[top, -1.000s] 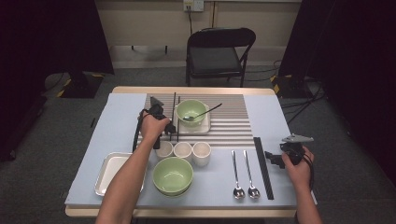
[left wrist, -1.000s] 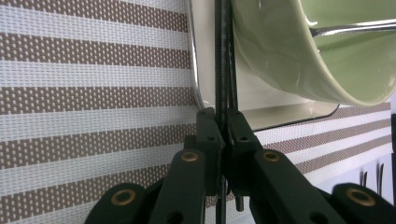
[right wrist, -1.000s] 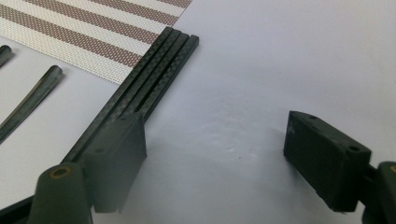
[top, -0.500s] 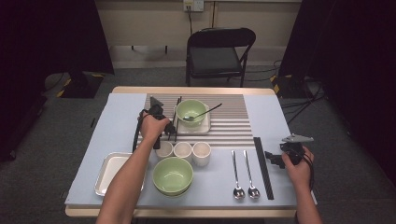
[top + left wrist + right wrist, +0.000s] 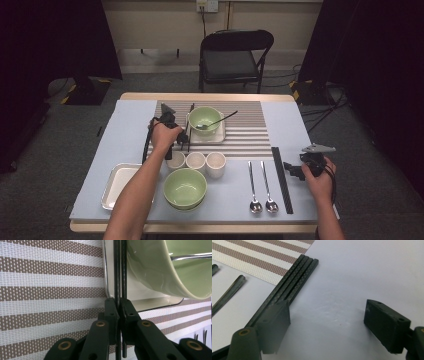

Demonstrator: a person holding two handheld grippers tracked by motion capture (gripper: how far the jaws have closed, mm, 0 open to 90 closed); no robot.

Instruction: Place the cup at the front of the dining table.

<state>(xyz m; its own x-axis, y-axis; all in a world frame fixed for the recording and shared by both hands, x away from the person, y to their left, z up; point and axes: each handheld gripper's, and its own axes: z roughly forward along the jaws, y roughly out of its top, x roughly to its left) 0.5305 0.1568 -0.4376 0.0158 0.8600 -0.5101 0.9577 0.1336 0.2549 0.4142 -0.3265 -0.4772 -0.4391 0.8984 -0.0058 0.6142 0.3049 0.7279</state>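
Note:
My left gripper [image 5: 183,141] [image 5: 119,302] is shut on a pair of black chopsticks [image 5: 191,112] [image 5: 117,270] over the striped mat [image 5: 250,130]. The sticks run away from the jaws along the left side of a small green bowl [image 5: 205,119] [image 5: 160,272]. That bowl holds a metal spoon [image 5: 215,122] [image 5: 190,256] and stands on a small white tray [image 5: 220,137] [image 5: 155,303]. My right gripper [image 5: 292,170] [image 5: 329,322] stands open just above the pale cloth, nothing between its jaws. Its left jaw is beside a bundle of black chopsticks [image 5: 281,180] [image 5: 294,280].
Three white cups [image 5: 196,161] stand in a row in front of the mat. A larger green bowl [image 5: 185,187] and a white tray [image 5: 117,185] sit near the front edge. Two spoons [image 5: 260,185] lie left of the black bundle. A folding chair [image 5: 235,55] stands behind the table.

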